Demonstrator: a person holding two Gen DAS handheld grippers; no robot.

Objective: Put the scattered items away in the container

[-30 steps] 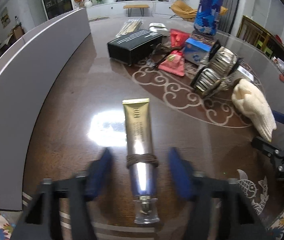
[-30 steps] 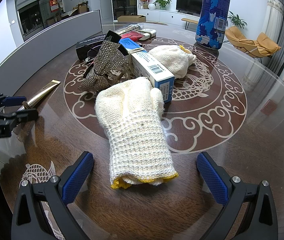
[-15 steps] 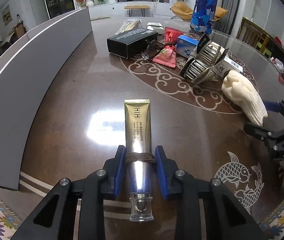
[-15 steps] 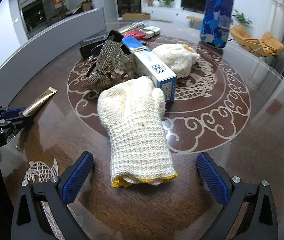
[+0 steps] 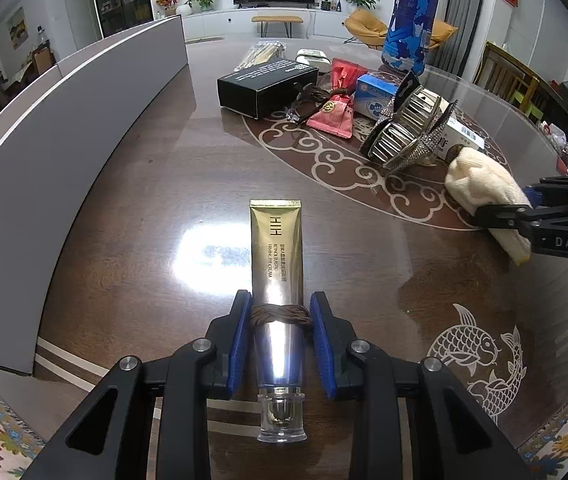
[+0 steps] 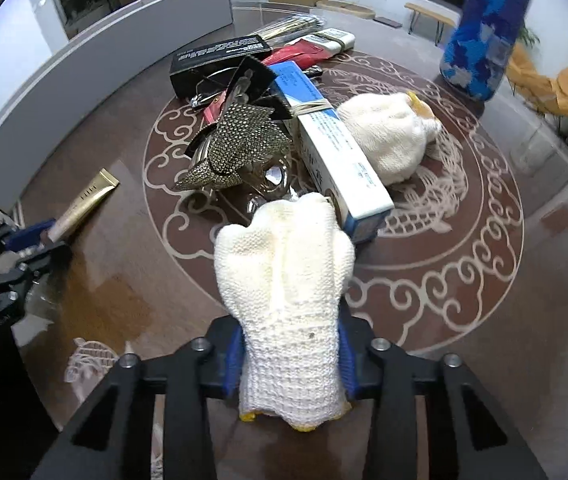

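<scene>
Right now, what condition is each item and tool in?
Left hand-held gripper: shut on the tube.
Gold-and-silver cream tube: lying flat, clear cap on.
Right hand-held gripper: jaws just closed, clamping the glove.
Cream knitted glove: gripped at its cuff.

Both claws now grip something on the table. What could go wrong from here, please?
The left claw pinches the gold tube near its cap, so the long free end may sag or swing when lifted. The right claw, which has just closed, holds only the cuff of the knit glove; its limp fingers may drag against the blue-and-white box.
</scene>
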